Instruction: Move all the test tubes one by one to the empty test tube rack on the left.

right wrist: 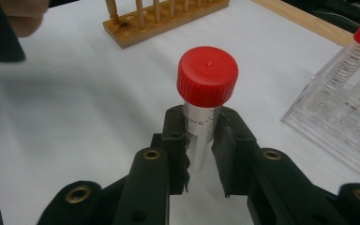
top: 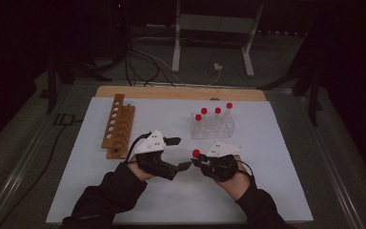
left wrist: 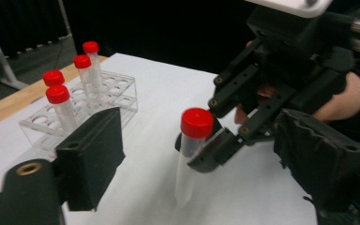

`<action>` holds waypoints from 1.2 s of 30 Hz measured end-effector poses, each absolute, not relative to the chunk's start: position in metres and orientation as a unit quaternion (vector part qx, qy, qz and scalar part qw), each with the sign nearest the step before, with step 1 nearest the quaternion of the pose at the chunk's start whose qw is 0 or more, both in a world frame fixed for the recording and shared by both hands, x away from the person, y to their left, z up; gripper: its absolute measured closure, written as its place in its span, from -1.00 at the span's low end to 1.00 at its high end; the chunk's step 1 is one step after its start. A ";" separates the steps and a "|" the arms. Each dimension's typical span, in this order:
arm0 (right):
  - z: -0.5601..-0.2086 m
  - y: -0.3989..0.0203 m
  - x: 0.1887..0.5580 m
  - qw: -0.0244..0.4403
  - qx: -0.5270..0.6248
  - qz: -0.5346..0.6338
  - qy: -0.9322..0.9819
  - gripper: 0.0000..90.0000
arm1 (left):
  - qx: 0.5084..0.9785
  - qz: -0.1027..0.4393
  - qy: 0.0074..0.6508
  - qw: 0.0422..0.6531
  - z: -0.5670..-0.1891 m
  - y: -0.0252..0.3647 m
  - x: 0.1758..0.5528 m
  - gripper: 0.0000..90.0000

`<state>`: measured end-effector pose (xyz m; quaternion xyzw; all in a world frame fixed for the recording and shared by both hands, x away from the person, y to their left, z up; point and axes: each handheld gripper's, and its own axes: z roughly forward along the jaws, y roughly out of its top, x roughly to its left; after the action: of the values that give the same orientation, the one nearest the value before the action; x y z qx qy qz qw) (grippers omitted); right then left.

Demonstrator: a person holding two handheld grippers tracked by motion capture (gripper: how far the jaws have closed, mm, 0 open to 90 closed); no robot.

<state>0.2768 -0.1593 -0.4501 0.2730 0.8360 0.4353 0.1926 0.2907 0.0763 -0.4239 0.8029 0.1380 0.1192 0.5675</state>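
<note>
Black fingers of the right gripper [right wrist: 201, 154] pinched a red-capped tube [right wrist: 205, 101] upright above the worktop [top: 267, 157], near its front edge; the left gripper [top: 176, 153] stood spread just beside it.

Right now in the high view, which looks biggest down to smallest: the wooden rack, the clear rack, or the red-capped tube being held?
1. Wooden rack, the longest.
2. Clear rack, shorter but wider, so it runs close.
3. Held tube, by far the smallest, gripped in the right gripper.
</note>
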 end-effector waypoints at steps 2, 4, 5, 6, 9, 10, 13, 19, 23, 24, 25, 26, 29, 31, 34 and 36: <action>-0.450 -0.159 0.276 0.191 0.273 0.435 0.836 0.66 | 0.803 0.120 0.137 0.567 -0.425 0.073 0.292 -0.50; -0.450 -0.158 0.276 0.191 0.273 0.436 0.836 0.66 | 0.804 0.122 0.138 0.565 -0.425 0.069 0.294 -0.39; -0.450 -0.158 0.276 0.190 0.272 0.436 0.836 0.66 | 0.805 0.119 0.136 0.565 -0.426 0.067 0.294 -0.34; -0.450 -0.158 0.275 0.191 0.272 0.436 0.836 0.66 | 0.806 0.121 0.134 0.564 -0.426 0.065 0.295 -0.28; -0.450 -0.158 0.275 0.190 0.270 0.436 0.837 0.66 | 0.808 0.127 0.130 0.561 -0.428 0.058 0.295 -0.14; -0.450 -0.158 0.275 0.189 0.271 0.437 0.837 0.66 | 0.808 0.126 0.129 0.560 -0.428 0.056 0.296 -0.07; -0.450 -0.158 0.275 0.188 0.271 0.437 0.837 0.66 | 0.811 0.130 0.128 0.556 -0.428 0.054 0.296 0.05; -0.449 -0.158 0.274 0.188 0.271 0.437 0.837 0.66 | 0.818 0.133 0.126 0.546 -0.431 0.047 0.298 0.24; -0.449 -0.158 0.274 0.188 0.270 0.438 0.836 0.66 | 0.822 0.137 0.123 0.540 -0.433 0.046 0.299 0.38; -0.449 -0.158 0.274 0.188 0.270 0.439 0.836 0.66 | 0.822 0.137 0.123 0.540 -0.433 0.046 0.299 0.39; -0.448 -0.158 0.274 0.188 0.270 0.439 0.836 0.66 | 0.822 0.136 0.123 0.539 -0.433 0.047 0.299 0.41; -0.448 -0.159 0.274 0.189 0.271 0.440 0.835 0.66 | 0.823 0.137 0.124 0.537 -0.433 0.047 0.300 0.41; -0.448 -0.159 0.274 0.190 0.271 0.439 0.835 0.66 | 0.824 0.133 0.121 0.537 -0.433 0.047 0.300 0.51; -0.448 -0.159 0.274 0.190 0.271 0.438 0.836 0.66 | 0.826 0.128 0.119 0.535 -0.433 0.046 0.300 0.55; -0.448 -0.159 0.274 0.189 0.272 0.439 0.835 0.66 | 0.828 0.127 0.116 0.534 -0.433 0.045 0.301 0.58; -0.448 -0.159 0.274 0.188 0.273 0.439 0.835 0.66 | 0.828 0.125 0.115 0.534 -0.433 0.046 0.302 0.59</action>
<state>0.2740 -0.1591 -0.4481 0.2729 0.8352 0.4387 0.1885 0.3018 0.0456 -0.4328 0.8280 0.1153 0.1247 0.5344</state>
